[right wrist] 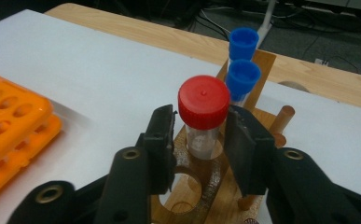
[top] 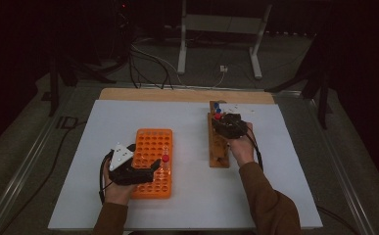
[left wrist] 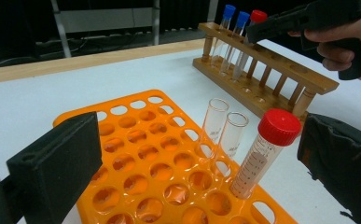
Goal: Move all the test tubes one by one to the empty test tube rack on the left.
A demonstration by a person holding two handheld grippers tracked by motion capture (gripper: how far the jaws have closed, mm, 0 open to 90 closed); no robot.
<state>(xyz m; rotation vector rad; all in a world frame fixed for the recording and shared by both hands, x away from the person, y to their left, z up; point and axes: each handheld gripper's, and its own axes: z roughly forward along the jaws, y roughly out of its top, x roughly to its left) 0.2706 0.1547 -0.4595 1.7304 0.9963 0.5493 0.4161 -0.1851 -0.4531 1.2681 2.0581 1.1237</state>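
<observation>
A red-capped tube (right wrist: pixel 204 100) stands in the wooden rack (right wrist: pixel 263 59), in front of two blue-capped tubes (right wrist: pixel 242 74). My right gripper (right wrist: pixel 201 140) straddles it just below the cap. Its right pad is almost against the tube, and a narrow gap shows at the left pad. From above, that gripper (top: pixel 225 122) sits over the far end of the wooden rack (top: pixel 218 147). My left gripper (left wrist: pixel 199 158) hangs wide open over the orange rack (left wrist: pixel 136 154). Another red-capped tube (left wrist: pixel 267 149) and two open glass tubes (left wrist: pixel 214 119) stand between its jaws, untouched.
The orange rack (top: pixel 148 142) lies left of centre on the white table top (top: pixel 192 196), with the wooden rack to its right. A wooden strip (top: pixel 177 94) runs along the far table edge. Cables and a stand's legs (top: pixel 182 54) are on the floor beyond.
</observation>
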